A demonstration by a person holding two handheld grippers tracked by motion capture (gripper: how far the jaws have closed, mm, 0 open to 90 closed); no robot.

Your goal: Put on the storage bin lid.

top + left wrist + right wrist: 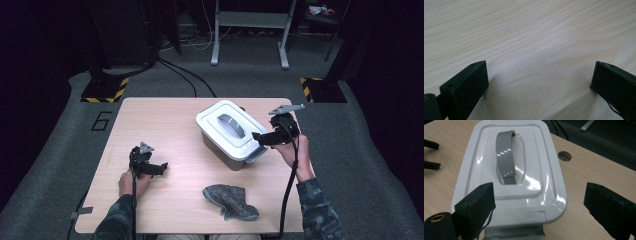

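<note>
Nearest, a grey cloth (pixel 231 201) is seen on the desk (pixel 165 115). Right gripper (pixel 261 137), fingers spread, is held at the white lidded box (pixel 227 134) mid-desk; left gripper (pixel 159 169), fingers apart, is held empty over bare wood.

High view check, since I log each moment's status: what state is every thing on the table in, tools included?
White box: lid on, grey handle lying flat.
Grey cloth: crumpled, lying loose on the table.
Left tool: open, over bare wood.
Right tool: open, at the box's near end.
</note>
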